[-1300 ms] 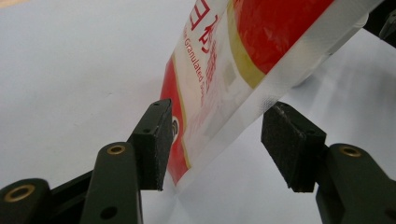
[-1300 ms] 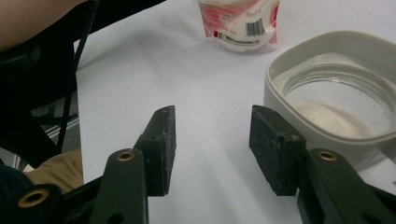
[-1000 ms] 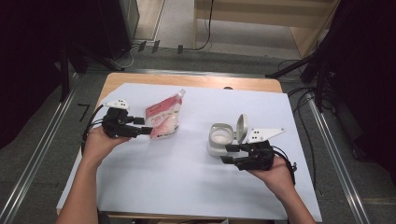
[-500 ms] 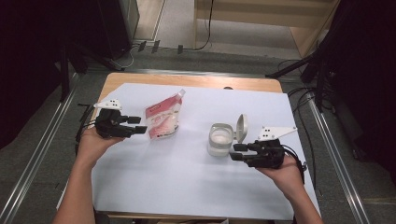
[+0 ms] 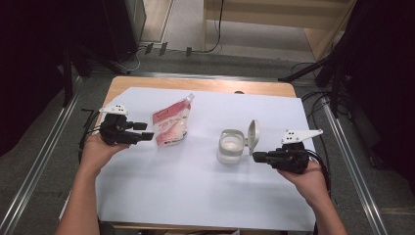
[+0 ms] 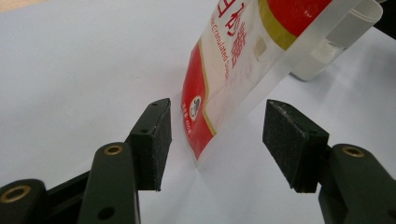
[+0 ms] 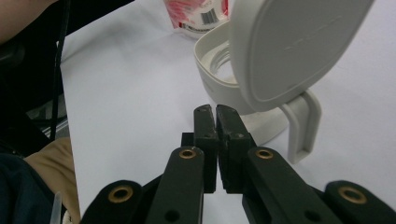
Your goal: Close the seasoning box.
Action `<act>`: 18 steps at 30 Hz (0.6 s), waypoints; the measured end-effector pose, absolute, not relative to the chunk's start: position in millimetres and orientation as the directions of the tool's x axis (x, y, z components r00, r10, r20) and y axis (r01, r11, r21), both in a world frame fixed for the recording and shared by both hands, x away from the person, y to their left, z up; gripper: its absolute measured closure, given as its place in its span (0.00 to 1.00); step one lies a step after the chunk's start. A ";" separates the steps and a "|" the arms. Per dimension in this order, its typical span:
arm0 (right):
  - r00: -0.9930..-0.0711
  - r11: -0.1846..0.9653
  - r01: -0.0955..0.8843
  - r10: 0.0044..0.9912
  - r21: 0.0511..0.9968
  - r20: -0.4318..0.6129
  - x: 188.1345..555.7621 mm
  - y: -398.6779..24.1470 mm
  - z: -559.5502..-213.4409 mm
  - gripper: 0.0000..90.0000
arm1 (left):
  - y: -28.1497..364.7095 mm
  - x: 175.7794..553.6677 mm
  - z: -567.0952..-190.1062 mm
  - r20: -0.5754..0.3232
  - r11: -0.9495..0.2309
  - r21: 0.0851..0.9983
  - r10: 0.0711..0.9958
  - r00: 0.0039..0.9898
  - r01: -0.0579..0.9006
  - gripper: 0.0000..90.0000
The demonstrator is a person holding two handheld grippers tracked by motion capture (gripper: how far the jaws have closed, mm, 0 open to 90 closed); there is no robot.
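A red and white pouch (image 5: 171,125) lies on the white sheet, left of centre. My left gripper (image 5: 145,136) is open at the pouch's left edge. In the left gripper view a corner of the pouch (image 6: 233,70) lies between the spread jaws, and the pads (image 6: 156,135) do not press on it. A white container (image 5: 231,147) stands right of centre with its hinged lid (image 5: 253,136) flipped up. My right gripper (image 5: 255,157) points at it from the right, a little apart. Its jaws have just been closing and now meet with nothing between them (image 7: 216,114), below the lid (image 7: 289,51).
A large white sheet (image 5: 195,196) covers most of the wooden table (image 5: 195,84). Metal rails run along both sides of the table on the floor, and cables lie at the right. Dark equipment stands at the far left and far right.
My right gripper has drawn back to the right, away from the container, and its jaws have closed empty. The left gripper and the pouch have stayed where they were.
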State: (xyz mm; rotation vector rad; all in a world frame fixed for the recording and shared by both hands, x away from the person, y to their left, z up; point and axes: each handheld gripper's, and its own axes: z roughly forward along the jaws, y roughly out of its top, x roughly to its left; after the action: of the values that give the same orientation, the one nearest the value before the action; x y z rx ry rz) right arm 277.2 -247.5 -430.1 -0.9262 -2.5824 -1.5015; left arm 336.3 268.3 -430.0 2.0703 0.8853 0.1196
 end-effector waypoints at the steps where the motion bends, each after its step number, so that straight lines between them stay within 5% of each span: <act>1: -0.824 0.365 0.494 0.485 0.789 0.292 278.1 -249.6 -429.6 1.00 | 268.4 336.3 -430.0 -0.228 -0.378 0.748 0.626 0.746 0.546 0.48; 18: -0.774 0.296 0.514 0.564 0.805 0.287 306.5 -260.6 -423.6 1.00 | 269.0 333.8 -431.3 -0.208 -0.379 0.744 0.651 0.730 0.550 0.46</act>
State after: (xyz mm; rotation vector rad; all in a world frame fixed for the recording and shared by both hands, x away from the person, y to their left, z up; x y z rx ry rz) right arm 306.5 -260.6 -423.6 -1.0700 -2.5698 -1.5645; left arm 333.8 269.0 -431.3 2.0728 0.9071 0.1486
